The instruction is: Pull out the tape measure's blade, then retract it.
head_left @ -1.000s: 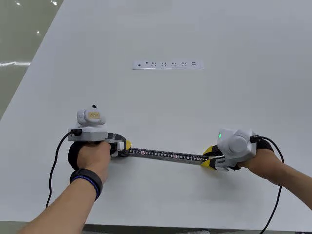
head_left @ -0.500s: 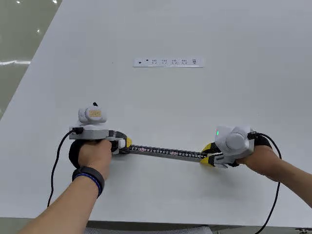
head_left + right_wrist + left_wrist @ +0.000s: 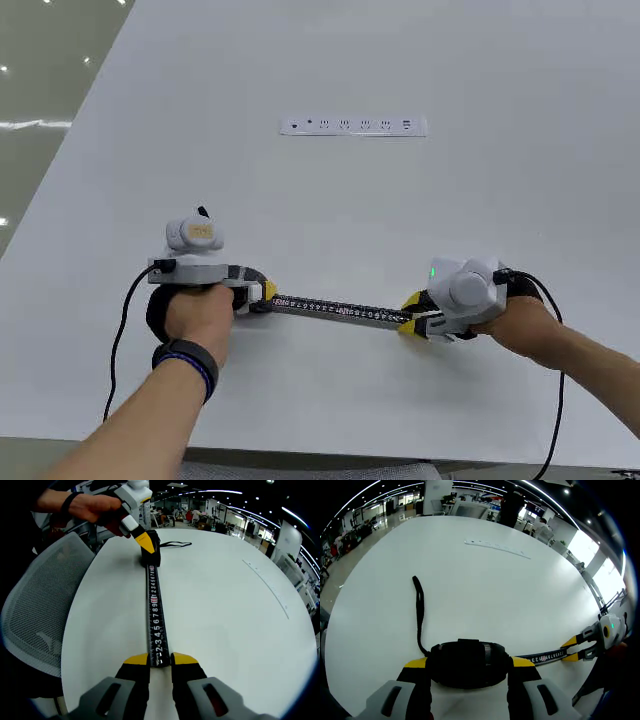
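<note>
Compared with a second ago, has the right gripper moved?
Yes. Against the white power strip, the right gripper, tongs on the black numbered blade, has slid left toward the black tape measure case.

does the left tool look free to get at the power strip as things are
Probably not yet. Only a thin strap lies on the table toward the power strip, but the left tool is shut on the case, with the blade drawn out to the right tool.
</note>
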Demonstrator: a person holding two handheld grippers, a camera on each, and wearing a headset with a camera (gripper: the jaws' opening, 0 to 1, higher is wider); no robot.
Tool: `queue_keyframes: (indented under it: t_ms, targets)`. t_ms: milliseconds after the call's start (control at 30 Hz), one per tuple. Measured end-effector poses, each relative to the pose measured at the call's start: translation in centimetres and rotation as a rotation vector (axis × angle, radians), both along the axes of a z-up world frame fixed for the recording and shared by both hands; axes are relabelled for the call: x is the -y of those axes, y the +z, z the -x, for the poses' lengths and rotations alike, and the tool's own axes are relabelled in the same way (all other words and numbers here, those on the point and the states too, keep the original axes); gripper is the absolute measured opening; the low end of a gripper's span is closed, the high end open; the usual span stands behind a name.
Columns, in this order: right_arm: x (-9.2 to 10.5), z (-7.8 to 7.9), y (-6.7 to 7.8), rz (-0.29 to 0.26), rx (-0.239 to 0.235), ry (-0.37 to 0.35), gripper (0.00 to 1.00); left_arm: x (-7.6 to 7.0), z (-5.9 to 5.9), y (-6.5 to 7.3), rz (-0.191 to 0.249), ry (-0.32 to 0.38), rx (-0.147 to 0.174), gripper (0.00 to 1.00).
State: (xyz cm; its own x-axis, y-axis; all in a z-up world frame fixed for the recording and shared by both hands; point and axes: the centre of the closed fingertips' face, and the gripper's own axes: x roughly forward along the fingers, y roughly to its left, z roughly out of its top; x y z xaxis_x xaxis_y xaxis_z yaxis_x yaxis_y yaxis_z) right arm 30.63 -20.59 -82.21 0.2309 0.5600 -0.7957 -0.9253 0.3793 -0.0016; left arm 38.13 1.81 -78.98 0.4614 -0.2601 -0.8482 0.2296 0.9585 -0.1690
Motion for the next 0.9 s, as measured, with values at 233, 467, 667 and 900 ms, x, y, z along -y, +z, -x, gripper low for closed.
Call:
queue_keyframes:
  t_ms: [233,467,667,900]
  targets:
    - [-0.5,-0.3,-0.1,-0.006,0.0,-0.001,0.15,0.0,0.0,0.0,0.003,0.002,0.0,0.58]
    - [-1.8,-0.5,0.0,-0.012,0.004,0.014,0.15,0.0,0.0,0.0,0.002,0.001,0.001,0.58]
    - [-2.8,-0.8,-0.1,-0.012,0.008,0.029,0.15,-0.1,0.0,0.1,0.006,0.002,0.0,0.58]
    - [-2.8,-1.1,0.0,-0.001,0.014,0.039,0.15,-0.1,-0.2,0.1,0.022,0.011,0.0,0.58]
